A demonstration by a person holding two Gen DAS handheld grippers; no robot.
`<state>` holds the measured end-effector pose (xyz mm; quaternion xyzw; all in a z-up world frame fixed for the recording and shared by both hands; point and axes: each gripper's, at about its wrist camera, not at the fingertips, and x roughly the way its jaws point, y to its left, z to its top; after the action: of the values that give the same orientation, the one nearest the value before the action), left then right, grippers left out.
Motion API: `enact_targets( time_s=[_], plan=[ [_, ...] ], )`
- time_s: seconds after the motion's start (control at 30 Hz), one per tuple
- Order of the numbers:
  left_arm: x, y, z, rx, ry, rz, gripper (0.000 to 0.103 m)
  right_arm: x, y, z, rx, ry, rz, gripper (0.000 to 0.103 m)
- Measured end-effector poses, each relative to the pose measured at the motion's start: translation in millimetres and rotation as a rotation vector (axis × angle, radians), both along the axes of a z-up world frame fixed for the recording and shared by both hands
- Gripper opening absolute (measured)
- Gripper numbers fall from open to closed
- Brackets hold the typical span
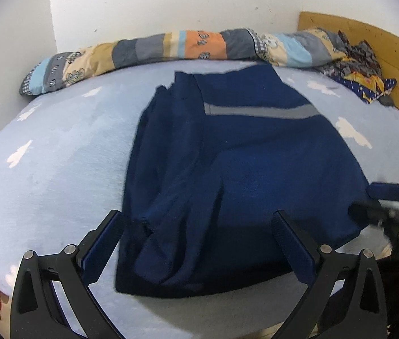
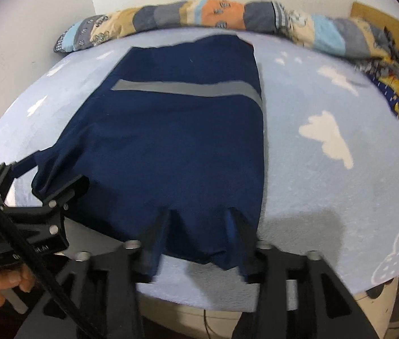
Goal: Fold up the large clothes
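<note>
A large navy garment (image 1: 242,169) with a grey stripe (image 1: 258,111) lies flat on the bed, its left part folded over in bunched layers. It also shows in the right wrist view (image 2: 177,141). My left gripper (image 1: 198,223) is open, its fingers spread wide over the garment's near hem. My right gripper (image 2: 196,217) is also open, its fingers straddling the near edge of the cloth; the fabric drapes over the fingertips. The left gripper shows at the left of the right wrist view (image 2: 49,175), by the garment's near left corner.
The bed has a light blue sheet with white clouds (image 2: 326,138). A rolled patchwork quilt (image 1: 171,48) lies along the far wall. Crumpled patterned clothes (image 1: 360,70) sit far right by a wooden headboard (image 1: 369,36). The bed's near edge is just below the grippers.
</note>
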<state>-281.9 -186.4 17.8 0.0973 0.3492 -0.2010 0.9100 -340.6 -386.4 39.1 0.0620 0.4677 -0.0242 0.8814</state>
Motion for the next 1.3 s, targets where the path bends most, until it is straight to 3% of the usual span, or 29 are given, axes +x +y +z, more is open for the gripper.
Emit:
enact_targets(
  time_s=[0.03, 0.33, 0.57, 0.97, 1.1, 1.13, 1.23, 1.3],
  plan=[
    [-2.6, 3.0, 1.9, -0.007, -0.001, 0.004, 0.103, -2.5, 2.3, 2.1, -0.005, -0.010, 0.004, 0.060],
    [-16.5, 5.5, -5.1, 0.023, 0.012, 0.004, 0.103, -21.6, 13.2, 18.5, -0.034, -0.078, 0.005, 0.060],
    [-11.2, 2.7, -13.5, 0.022, 0.034, 0.014, 0.103, -18.2, 18.1, 4.1, -0.053, -0.017, 0.018, 0.053],
    [-9.4, 3.4, -15.7, 0.020, 0.049, 0.007, 0.103, -12.0, 24.4, -6.2, -0.100, 0.008, 0.031, 0.053],
    [-18.2, 11.1, 2.3, -0.007, 0.000, 0.014, 0.103, -27.2, 16.8, 18.6, -0.071, -0.093, 0.003, 0.053],
    [-21.2, 13.7, 8.6, -0.022, -0.017, 0.018, 0.103, -31.3, 15.0, 25.0, -0.078, -0.123, -0.012, 0.054],
    [-30.9, 20.7, 25.8, -0.070, -0.048, 0.031, 0.103, -45.7, 5.8, 42.0, -0.124, -0.198, -0.084, 0.073],
    [-38.2, 26.5, 35.4, -0.099, -0.074, 0.041, 0.103, -54.6, -1.0, 47.7, -0.108, -0.224, -0.119, 0.076]
  ],
)
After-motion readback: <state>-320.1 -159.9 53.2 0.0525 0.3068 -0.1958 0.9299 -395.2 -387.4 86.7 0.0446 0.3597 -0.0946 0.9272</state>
